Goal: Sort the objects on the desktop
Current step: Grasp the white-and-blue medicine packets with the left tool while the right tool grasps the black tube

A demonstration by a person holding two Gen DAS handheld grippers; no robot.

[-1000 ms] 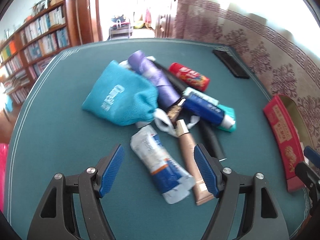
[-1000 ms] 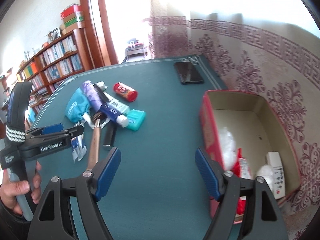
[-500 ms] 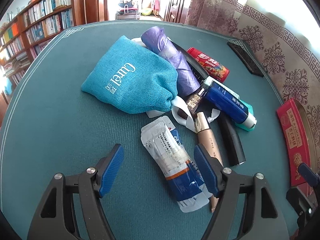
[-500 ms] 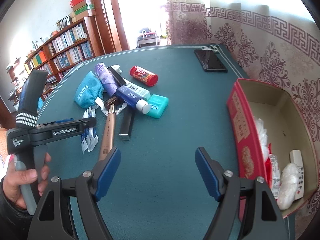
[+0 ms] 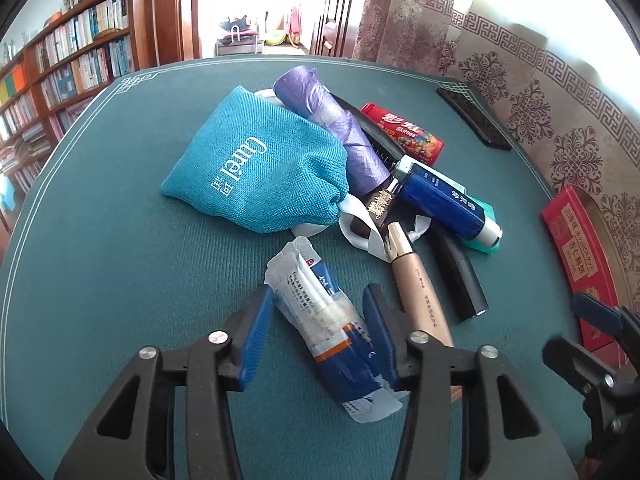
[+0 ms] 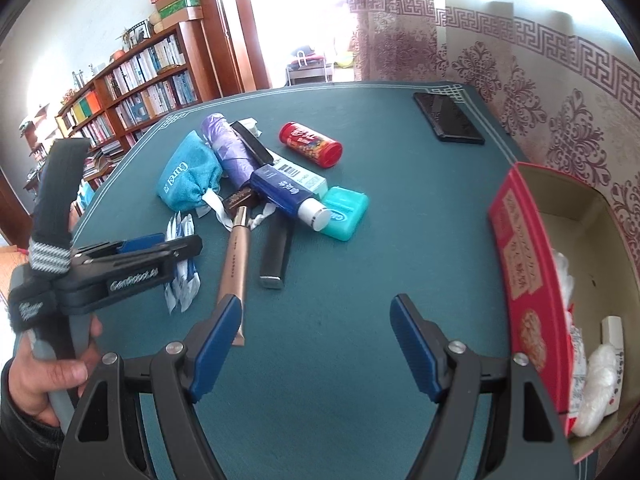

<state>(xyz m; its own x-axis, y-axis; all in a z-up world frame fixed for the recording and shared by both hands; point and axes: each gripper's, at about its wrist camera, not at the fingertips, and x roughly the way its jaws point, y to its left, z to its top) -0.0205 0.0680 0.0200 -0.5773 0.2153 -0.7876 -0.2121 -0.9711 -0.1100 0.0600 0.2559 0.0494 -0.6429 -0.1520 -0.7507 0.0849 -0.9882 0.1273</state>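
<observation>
My left gripper [image 5: 320, 332], jaws just closing, clamps the sachet bundle [image 5: 332, 320] on the green table [image 5: 120, 280], nearest the pile's edge. Right gripper [image 6: 316, 344] hangs wide open, empty, btwn pile & red box [image 6: 520, 272]. A few items already boxed; approx ten still out, incl. teal pouch [image 5: 256, 164], gold tube [image 5: 416, 288].

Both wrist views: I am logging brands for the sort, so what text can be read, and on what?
"Curel" on the teal cloth pouch.
"Skittles" on the red candy tube.
"GenRobot.AI" on the side of the left gripper.
Red box: Chinese characters, too distorted to read.
Blue bottle, gold tube, sachet pack: print too small to read.
</observation>
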